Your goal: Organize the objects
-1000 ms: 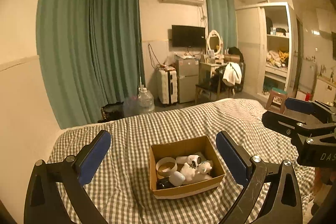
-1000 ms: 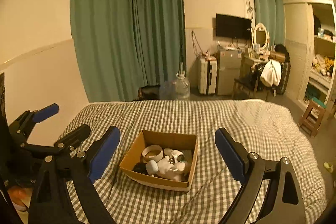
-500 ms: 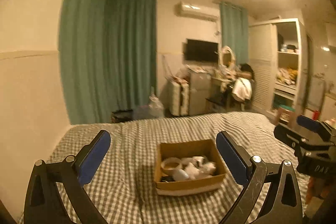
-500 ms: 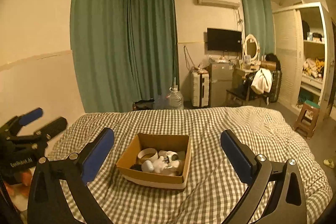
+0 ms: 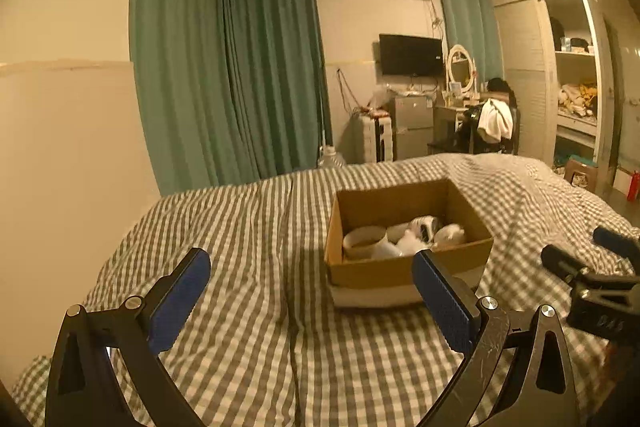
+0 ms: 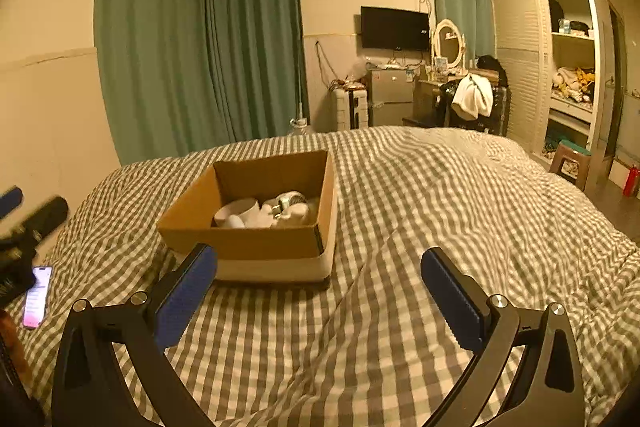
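An open cardboard box (image 5: 404,269) sits on the checked bed cover; it also shows in the right wrist view (image 6: 240,241). Inside lie a roll of tape (image 5: 362,241), (image 6: 236,209) and several small white items (image 5: 424,231), (image 6: 286,209). My left gripper (image 5: 310,291) is open and empty, low over the bed, just in front and left of the box. My right gripper (image 6: 320,285) is open and empty, in front and right of the box. Each gripper shows at the edge of the other's view: the right one (image 5: 592,267), the left one (image 6: 28,215).
The grey checked bed cover (image 6: 440,227) fills the foreground. A lit phone (image 6: 37,295) lies on the bed at the left. Green curtains (image 5: 240,67), a wall at the left, a suitcase, a small fridge (image 6: 390,95), a desk chair and a wardrobe (image 6: 560,67) stand beyond the bed.
Both grippers have come down and nearer to the bed and the box, which now looks larger. Both stay open and empty.
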Demonstrator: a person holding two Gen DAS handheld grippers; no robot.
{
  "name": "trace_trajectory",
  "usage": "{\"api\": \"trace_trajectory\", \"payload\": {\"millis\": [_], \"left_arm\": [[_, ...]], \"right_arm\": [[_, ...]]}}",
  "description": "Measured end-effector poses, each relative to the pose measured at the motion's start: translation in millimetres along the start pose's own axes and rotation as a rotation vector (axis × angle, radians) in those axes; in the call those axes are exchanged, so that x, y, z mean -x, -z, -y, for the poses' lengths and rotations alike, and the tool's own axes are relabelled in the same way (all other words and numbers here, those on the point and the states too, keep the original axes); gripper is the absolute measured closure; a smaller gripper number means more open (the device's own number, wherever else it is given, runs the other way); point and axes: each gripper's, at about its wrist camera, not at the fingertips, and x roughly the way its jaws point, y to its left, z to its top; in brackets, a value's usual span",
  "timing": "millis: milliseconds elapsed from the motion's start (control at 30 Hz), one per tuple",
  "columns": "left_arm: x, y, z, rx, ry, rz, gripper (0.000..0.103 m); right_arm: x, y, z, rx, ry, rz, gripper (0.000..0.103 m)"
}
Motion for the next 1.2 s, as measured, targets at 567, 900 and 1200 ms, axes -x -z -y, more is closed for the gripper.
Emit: {"api": "trace_trajectory", "payload": {"millis": [567, 900, 1200], "left_arm": [[2.3, 0.5, 1.5, -0.009, 0.021, -0.044, 0.0], [-1.7, 3.5, -0.4, 0.013, 0.032, -0.057, 0.0], [-1.2, 4.5, 0.7, 0.018, 0.034, -0.055, 0.0]], "right_arm": [[15.2, -2.5, -22.1, 0.103, 0.042, 0.062, 0.001], [16.2, -1.8, -24.3, 0.107, 0.037, 0.059, 0.001], [17.1, -1.6, -25.2, 0.108, 0.04, 0.058, 0.001]]}}
